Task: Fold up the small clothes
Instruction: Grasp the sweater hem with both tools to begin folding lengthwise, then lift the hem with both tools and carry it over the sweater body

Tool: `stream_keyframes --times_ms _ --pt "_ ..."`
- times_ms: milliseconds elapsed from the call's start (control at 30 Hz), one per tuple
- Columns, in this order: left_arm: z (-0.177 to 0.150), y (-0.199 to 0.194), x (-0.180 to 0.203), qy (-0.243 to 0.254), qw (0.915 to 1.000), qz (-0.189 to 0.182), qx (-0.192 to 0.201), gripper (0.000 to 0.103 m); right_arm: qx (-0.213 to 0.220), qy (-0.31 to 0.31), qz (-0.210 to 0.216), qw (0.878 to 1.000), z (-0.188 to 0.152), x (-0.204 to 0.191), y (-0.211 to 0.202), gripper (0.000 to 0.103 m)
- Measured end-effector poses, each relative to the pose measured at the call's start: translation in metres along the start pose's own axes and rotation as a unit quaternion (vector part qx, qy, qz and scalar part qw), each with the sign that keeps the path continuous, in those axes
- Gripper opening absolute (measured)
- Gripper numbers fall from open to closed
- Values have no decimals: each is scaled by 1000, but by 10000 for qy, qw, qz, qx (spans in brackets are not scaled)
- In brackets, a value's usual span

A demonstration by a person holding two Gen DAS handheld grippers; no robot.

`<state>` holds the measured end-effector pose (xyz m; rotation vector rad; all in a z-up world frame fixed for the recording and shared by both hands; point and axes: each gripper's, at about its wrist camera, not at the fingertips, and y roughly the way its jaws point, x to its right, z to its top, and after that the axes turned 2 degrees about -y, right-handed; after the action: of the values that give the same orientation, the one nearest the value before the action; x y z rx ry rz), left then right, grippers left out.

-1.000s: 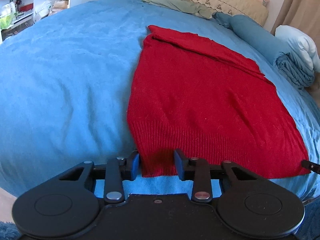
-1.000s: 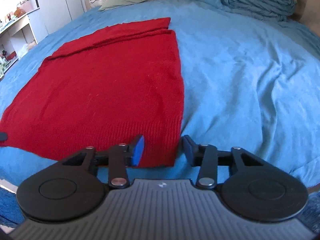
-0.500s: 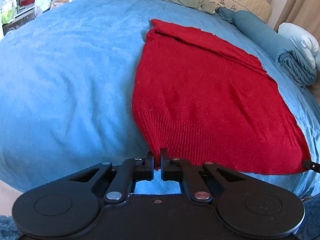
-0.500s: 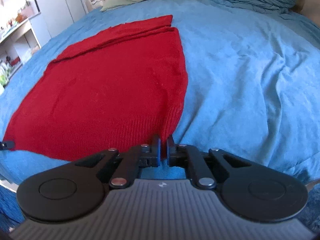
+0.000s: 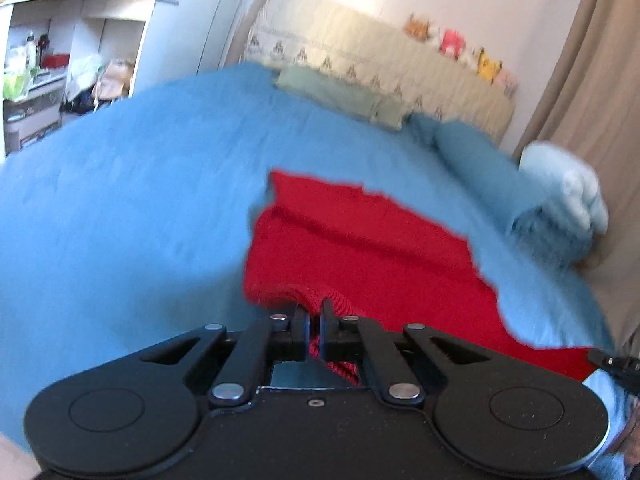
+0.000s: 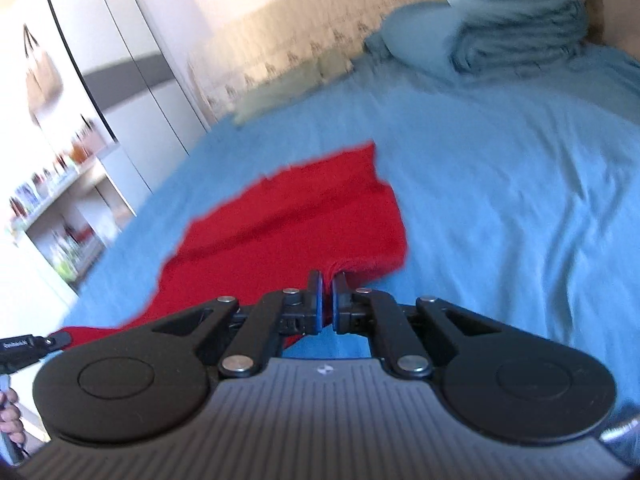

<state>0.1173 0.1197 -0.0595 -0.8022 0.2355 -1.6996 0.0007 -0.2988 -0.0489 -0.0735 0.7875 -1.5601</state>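
The red sweater (image 5: 360, 256) lies on the blue bed (image 5: 120, 208). Its near hem is pinched at one corner by the left gripper (image 5: 315, 312) and at the other by the right gripper (image 6: 327, 284), both nearly closed on the knit. The first fold seems to be in hand; next, the hem should be carried evenly toward the far edge.

No readable text that I can make out in either view. Only mark: a small white logo on the grey ribbed housing (image 6: 322, 369) behind the right claw, a symbol w/o letters. The other claw's tip at the left edge of the right wrist view has tiny white print on a black part (image 6: 16, 346), too small and blurred to read. Bottles and boxes on the shelf (image 5: 28, 64) show colour patches only, labels illegible.
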Motion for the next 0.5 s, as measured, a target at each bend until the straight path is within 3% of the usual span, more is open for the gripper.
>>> stream_keyframes --times_ms 267,500 --pt "108 50 23 -14 9983 19 577 4 550 33 377 9978 117 -20 43 20" --pt "185 152 37 212 9970 323 677 4 762 -95 275 9967 212 -23 149 20"
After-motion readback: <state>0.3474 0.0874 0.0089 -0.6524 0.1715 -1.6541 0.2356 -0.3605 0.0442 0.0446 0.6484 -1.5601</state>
